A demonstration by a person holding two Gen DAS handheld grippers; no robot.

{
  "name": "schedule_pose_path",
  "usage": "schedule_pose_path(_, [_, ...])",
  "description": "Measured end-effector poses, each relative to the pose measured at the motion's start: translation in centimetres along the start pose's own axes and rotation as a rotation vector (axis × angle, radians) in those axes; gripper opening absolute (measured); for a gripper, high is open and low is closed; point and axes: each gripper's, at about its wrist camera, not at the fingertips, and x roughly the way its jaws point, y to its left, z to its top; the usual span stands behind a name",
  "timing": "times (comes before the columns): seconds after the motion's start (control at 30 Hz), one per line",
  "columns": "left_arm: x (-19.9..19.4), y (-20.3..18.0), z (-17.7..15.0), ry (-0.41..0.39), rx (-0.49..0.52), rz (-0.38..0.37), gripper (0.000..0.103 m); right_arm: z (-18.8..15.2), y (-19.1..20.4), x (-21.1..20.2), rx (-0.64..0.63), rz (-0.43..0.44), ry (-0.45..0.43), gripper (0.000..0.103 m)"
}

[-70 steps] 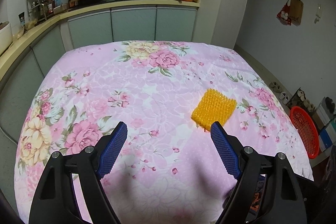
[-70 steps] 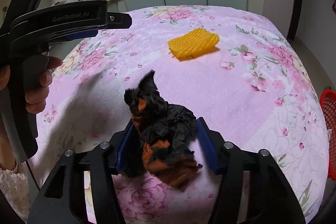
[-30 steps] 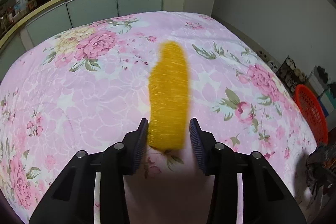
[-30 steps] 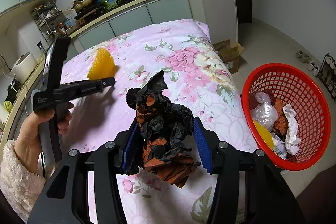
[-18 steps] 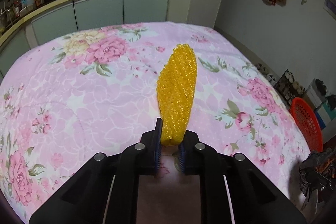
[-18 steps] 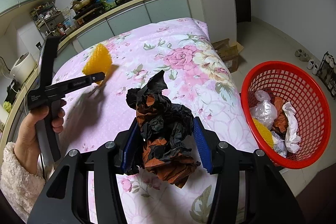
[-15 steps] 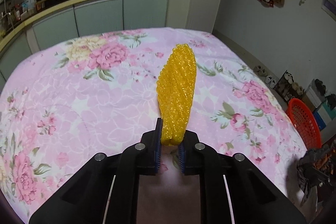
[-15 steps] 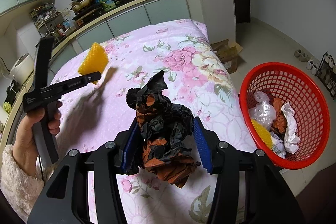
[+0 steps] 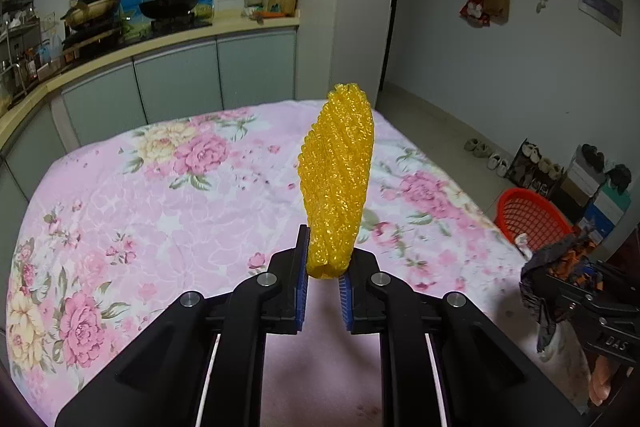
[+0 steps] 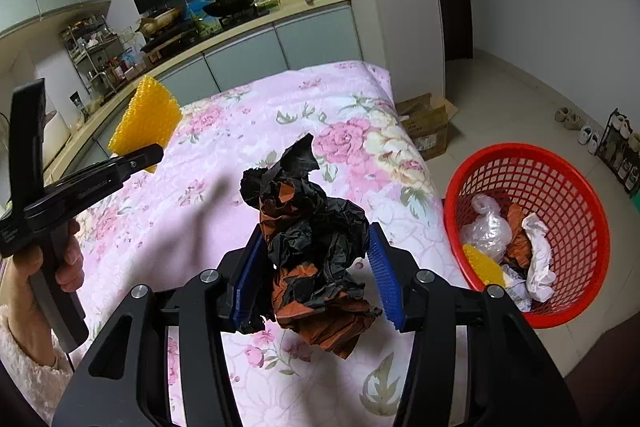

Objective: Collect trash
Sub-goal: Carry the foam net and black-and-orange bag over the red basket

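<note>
My left gripper (image 9: 324, 273) is shut on a yellow bubble-wrap sheet (image 9: 338, 179) and holds it upright above the floral tablecloth (image 9: 160, 207). The sheet also shows in the right wrist view (image 10: 146, 119), pinched in the left gripper (image 10: 154, 153) at the left. My right gripper (image 10: 316, 273) is shut on a crumpled black and orange paper wad (image 10: 312, 243), held above the table's near right corner. A red mesh basket (image 10: 576, 195) stands on the floor to the right, with several pieces of trash in it. It shows in the left wrist view (image 9: 528, 215) too.
A kitchen counter (image 9: 160, 43) with pans runs behind the table. A cardboard box (image 10: 430, 121) lies on the floor past the table's far corner. Shoes and a rack (image 9: 532, 163) line the right wall.
My left gripper closed on the yellow sheet and lifted it clear of the table. My right gripper carried the black wad toward the table's right side near the basket, then held still.
</note>
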Motion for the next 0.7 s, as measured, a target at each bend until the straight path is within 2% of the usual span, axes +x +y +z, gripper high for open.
schedule_pose_path(0.33, [-2.5, -3.7, 0.4, -0.035, 0.063, -0.032, 0.012, 0.9, -1.6, -2.9, 0.027, -0.028, -0.063, 0.049])
schedule_pose_path(0.7, [-2.1, -9.8, 0.7, -0.029, 0.165, -0.107, 0.012, 1.3, -6.1, -6.2, 0.096, -0.104, -0.121, 0.049])
